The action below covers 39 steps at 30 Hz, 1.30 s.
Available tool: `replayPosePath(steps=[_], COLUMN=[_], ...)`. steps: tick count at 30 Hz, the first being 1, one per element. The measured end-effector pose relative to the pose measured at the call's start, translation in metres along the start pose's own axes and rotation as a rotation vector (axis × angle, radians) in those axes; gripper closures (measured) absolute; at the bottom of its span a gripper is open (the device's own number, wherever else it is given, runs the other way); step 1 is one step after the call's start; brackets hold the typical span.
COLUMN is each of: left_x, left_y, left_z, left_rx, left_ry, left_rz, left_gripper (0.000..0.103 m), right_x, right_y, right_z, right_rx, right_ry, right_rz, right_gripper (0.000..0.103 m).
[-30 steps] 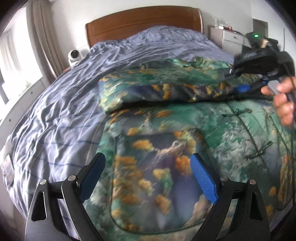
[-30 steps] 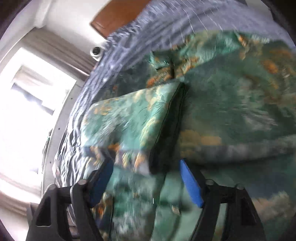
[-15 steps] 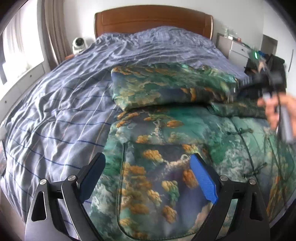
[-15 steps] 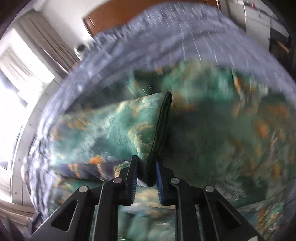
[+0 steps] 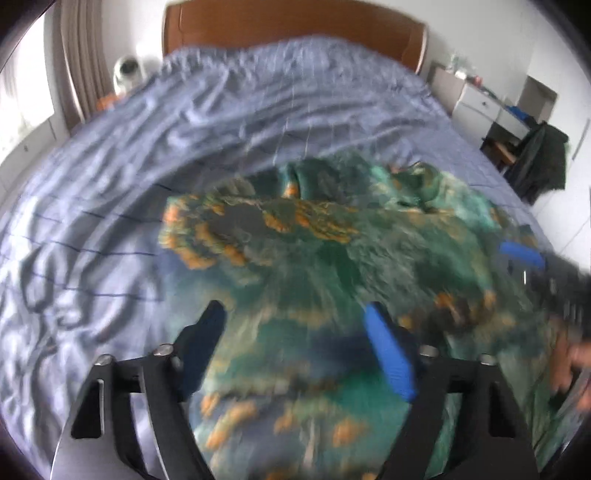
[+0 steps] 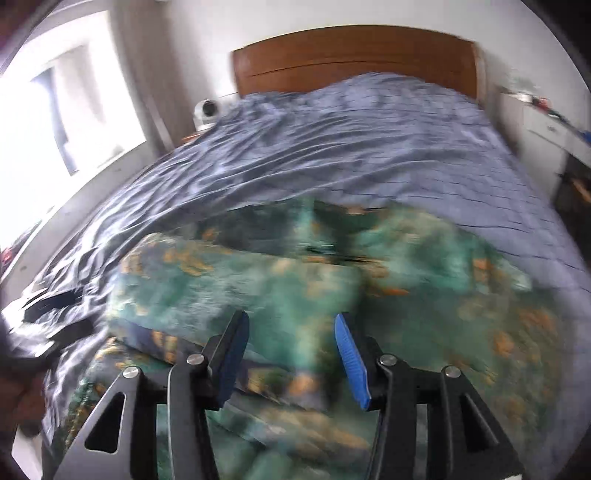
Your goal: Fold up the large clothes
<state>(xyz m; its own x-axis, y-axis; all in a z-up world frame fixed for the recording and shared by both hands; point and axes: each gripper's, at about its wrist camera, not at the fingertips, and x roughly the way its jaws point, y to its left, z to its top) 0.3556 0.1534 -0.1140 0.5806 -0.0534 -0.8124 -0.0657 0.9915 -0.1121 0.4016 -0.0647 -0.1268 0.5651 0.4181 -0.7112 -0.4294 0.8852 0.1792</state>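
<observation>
A large green garment [image 5: 314,258] with orange and blue print lies spread on the blue striped bed sheet [image 5: 110,221]. In the right wrist view a folded part of the garment [image 6: 240,288] lies across its body. My left gripper [image 5: 295,336] hovers over the garment's near part. Its jaws are closing and no cloth is between them. My right gripper [image 6: 291,347] hangs above the folded part, jaws opening with nothing between the pads. In the left wrist view the right gripper [image 5: 524,258] shows at the right edge, held by a hand [image 5: 569,369]. Both views are blurred.
A wooden headboard [image 5: 295,33] closes the far end of the bed. A small white camera [image 5: 127,72] stands at the back left by the curtain [image 5: 81,62]. White drawers [image 5: 480,107] and a dark garment on a chair [image 5: 539,158] stand right of the bed.
The right gripper was shut on the folded cloth's edge, has let go and risen. The left gripper has swung across the garment and its jaws stand narrower.
</observation>
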Motion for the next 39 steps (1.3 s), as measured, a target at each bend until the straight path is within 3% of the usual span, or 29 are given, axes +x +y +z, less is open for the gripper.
replayPosePath(steps=[3, 6, 13, 18, 24, 28, 30, 35, 39], left_x=[0.054, 0.071, 0.054, 0.037, 0.078, 0.117, 0.113, 0.104, 0.074], left_y=[0.006, 0.003, -0.006, -0.012, 0.01, 0.023, 0.025, 0.025, 0.013], left_z=[-0.003, -0.021, -0.026, 0.018, 0.057, 0.038, 0.032, 0.027, 0.003], left_rx=[-0.015, 0.036, 0.034, -0.003, -0.077, -0.075, -0.087, -0.087, -0.044], left_ry=[0.104, 0.075, 0.046, 0.002, -0.05, 0.007, -0.018, 0.04, 0.059], left_rz=[0.032, 0.046, 0.075, 0.023, 0.169, 0.16, 0.145, 0.118, 0.125], left_gripper=[0.029, 0.029, 0.027, 0.024, 0.019, 0.012, 0.012, 0.012, 0.012], right_x=[0.043, 0.081, 0.084, 0.088, 0.087, 0.087, 0.088, 0.088, 0.089], right_y=[0.003, -0.007, -0.01, -0.009, -0.011, -0.01, -0.01, -0.011, -0.01], right_z=[-0.007, -0.027, -0.039, -0.046, -0.049, -0.051, -0.051, -0.051, -0.051], right_rx=[-0.021, 0.002, 0.013, 0.01, 0.016, 0.008, 0.008, 0.009, 0.003], right_ry=[0.071, 0.177, 0.119, 0.096, 0.083, 0.072, 0.071, 0.07, 0.071], right_rz=[-0.003, -0.006, -0.001, -0.003, 0.006, 0.0, 0.001, 0.003, -0.003], right_gripper=[0.053, 0.054, 0.054, 0.054, 0.054, 0.054, 0.054, 0.054, 0.054])
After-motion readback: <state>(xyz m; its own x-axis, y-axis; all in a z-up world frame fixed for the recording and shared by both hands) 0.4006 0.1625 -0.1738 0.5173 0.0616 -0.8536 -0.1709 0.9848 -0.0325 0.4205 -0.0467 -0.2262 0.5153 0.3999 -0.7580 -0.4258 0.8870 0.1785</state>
